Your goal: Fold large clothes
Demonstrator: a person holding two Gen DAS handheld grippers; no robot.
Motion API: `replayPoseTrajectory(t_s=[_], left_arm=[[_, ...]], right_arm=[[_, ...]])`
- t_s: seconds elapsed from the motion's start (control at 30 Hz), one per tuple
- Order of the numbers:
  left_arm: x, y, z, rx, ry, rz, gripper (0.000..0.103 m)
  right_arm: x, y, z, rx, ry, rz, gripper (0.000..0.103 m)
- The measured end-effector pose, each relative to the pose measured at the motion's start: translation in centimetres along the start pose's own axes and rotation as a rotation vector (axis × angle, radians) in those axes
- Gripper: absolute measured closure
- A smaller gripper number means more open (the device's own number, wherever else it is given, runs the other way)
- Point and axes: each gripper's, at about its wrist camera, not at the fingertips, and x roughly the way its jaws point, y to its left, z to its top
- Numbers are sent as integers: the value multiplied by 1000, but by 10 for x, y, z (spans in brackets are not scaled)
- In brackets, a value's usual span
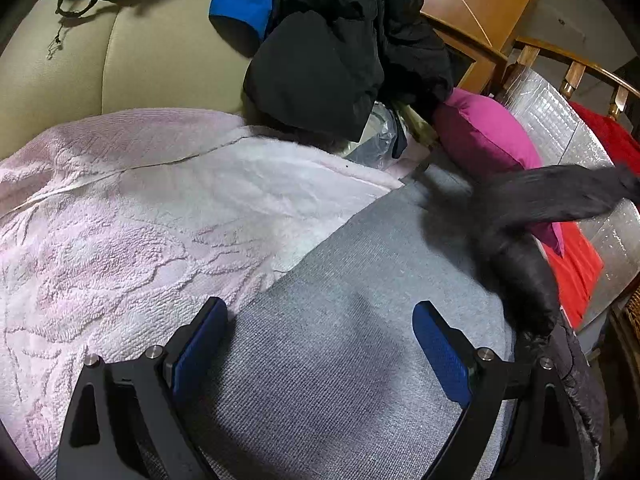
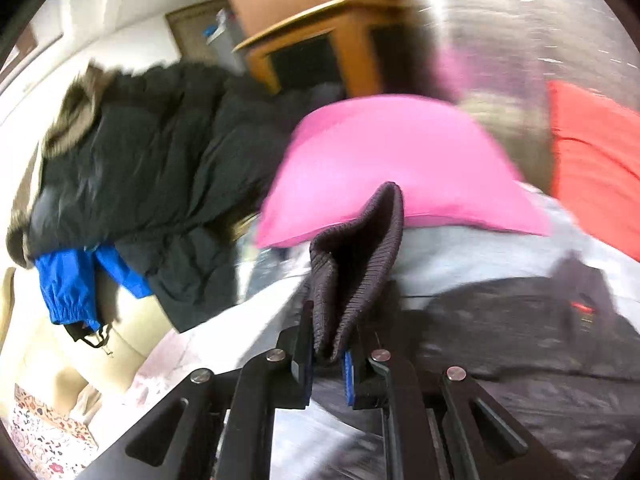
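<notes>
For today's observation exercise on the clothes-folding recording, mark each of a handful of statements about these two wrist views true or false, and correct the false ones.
1. The right tool is shut on a dark ribbed cuff. True.
2. The left tool grips the grey knit cloth. False: it is open and holds nothing, with the cloth below it.
3. A pink pillow lies beyond the cuff. True.
4. The fuzzy blanket beside the grey cloth is green. False: it is pale pink.
5. A black padded jacket is heaped over a blue garment. True.
</notes>
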Motion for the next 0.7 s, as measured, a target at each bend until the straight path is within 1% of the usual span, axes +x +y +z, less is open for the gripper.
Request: replayPoseTrajectory(t_s=[0.07, 0.1, 0.17, 0.2, 0.23, 0.3, 0.33, 0.4, 0.43, 0.47, 0.5, 0.57, 0.6, 0.63, 0.7], left_arm=[[2, 0, 1, 2, 8, 7, 10], [3, -1, 2, 6, 11, 12, 10], [5, -4, 2, 20, 22, 32, 10], [6, -5, 3, 26, 27, 41, 10], [8, -7, 3, 33, 33, 51, 10], [10, -9, 5, 45, 52, 72, 10], [11, -12, 6, 53, 64, 86, 10], [14, -20, 13, 74, 120, 133, 10], [15, -24, 18, 65, 151, 148, 10], [13, -25, 24, 1, 183, 119, 10], [10, -26, 29, -80, 198, 57, 9], [5, -37, 35, -191, 224, -53, 9], [5, -51, 37, -214, 247, -108, 9], [5, -73, 38, -218, 282, -193, 9], [9, -112, 35, -209, 341, -312, 9]], right_arm=[[-32, -38, -7, 41, -26, -39, 91], [-41, -50, -10, 52, -32, -53, 91], [-64, -85, -20, 91, -48, -87, 91], [-72, -97, -17, 104, -53, -93, 91], [-83, -116, -22, 128, -65, -105, 91], [-96, -140, -29, 155, -75, -117, 91], [-98, -148, -31, 160, -74, -126, 91], [-106, -168, -39, 176, -71, -140, 91], [-108, -180, -45, 184, -65, -148, 91], [-107, -189, -50, 184, -58, -157, 91], [-108, -198, -56, 187, -50, -161, 91], [-102, -215, -65, 198, -33, -168, 91], [-99, -222, -69, 207, -27, -168, 91], [-97, -228, -72, 213, -25, -165, 91], [-97, -236, -77, 216, -30, -163, 91]])
